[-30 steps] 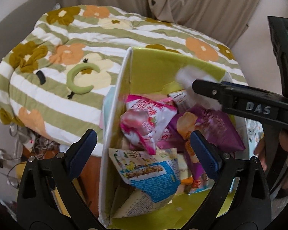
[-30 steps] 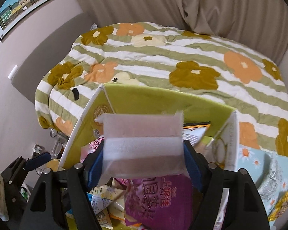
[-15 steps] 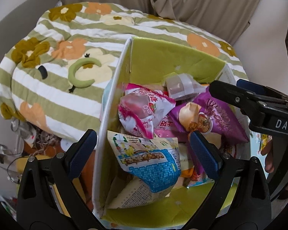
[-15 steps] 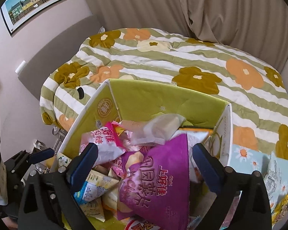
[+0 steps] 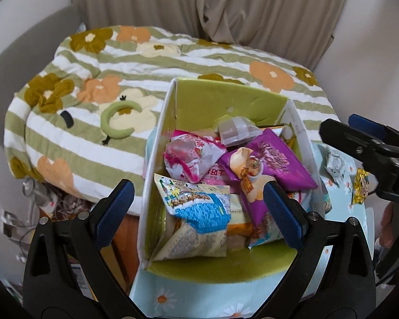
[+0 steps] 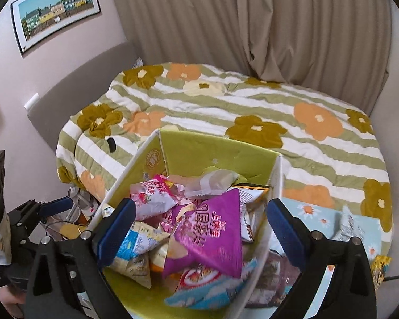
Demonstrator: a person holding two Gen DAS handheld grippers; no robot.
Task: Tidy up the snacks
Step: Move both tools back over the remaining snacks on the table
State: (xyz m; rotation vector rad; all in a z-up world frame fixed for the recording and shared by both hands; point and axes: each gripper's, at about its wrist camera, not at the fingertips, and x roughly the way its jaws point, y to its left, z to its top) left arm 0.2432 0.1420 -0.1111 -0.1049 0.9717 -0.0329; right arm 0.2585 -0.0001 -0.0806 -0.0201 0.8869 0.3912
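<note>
Snacks heaped in box (image 5: 227, 101); pale packet (image 6: 212, 182) seemingly topmost; both jaws apart.

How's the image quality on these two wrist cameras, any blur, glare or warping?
Left wrist view: soft even light, no glare, black fisheye corners; the snack box is sharp, and the quilt bows into a dome. Right wrist view: the same warping curves the framed picture; the purple chip bag is crisp, edges slightly soft.
</note>
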